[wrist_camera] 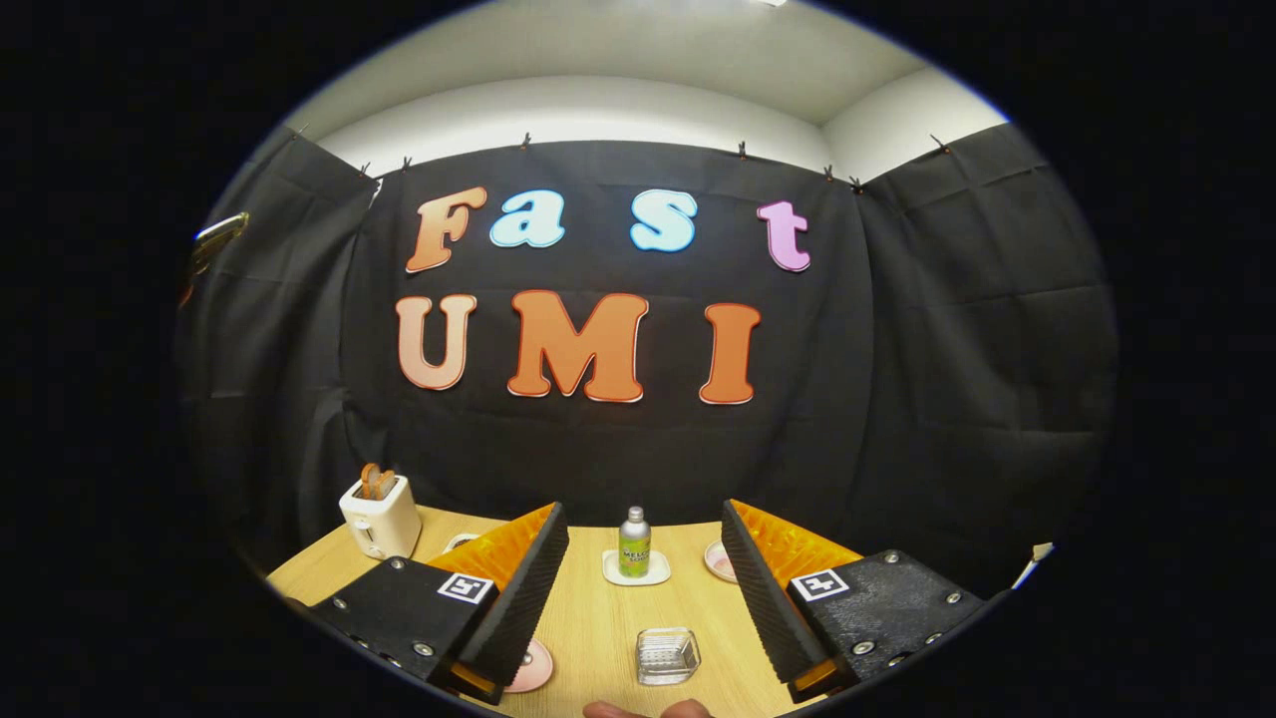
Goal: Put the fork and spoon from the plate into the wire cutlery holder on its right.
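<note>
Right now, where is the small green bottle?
The green bottle stands on a white coaster beyond the open fingers, far side of the table.

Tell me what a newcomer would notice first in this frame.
The gripper stands out first: its two black, orange-backed fingers are spread wide open over a wooden table, holding nothing. Framed between them, beyond the tips, a small bottle stands upright on a white coaster, with a clear glass dish nearer, low between the fingers. Off beyond the left finger sits a white toaster with toast in it.
</note>
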{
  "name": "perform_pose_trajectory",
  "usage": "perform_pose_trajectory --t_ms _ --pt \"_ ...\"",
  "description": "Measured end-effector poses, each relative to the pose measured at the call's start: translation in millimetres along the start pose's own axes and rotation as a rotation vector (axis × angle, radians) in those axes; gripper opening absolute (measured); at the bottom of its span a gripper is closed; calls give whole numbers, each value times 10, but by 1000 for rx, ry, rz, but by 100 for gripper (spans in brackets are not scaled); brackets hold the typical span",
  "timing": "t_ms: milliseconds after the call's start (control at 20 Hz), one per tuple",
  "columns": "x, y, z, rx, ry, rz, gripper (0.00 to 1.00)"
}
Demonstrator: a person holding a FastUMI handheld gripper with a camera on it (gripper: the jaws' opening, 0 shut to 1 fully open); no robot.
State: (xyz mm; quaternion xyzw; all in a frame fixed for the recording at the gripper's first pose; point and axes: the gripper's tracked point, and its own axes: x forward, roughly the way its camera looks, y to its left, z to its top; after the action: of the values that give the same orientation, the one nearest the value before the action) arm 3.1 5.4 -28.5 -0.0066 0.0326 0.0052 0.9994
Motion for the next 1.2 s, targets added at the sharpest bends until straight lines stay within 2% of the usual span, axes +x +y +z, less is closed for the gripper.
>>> perform_pose_trajectory --t_ms 300,650,1000,1200 --pt "53 496 -206 -3 77 112 93" --pt "167 825 -402 -7 142 165 93" --pt "189 1175 -1176 -9 421 228 92" --pt "124 1473 -1629 -12 585 311 90"
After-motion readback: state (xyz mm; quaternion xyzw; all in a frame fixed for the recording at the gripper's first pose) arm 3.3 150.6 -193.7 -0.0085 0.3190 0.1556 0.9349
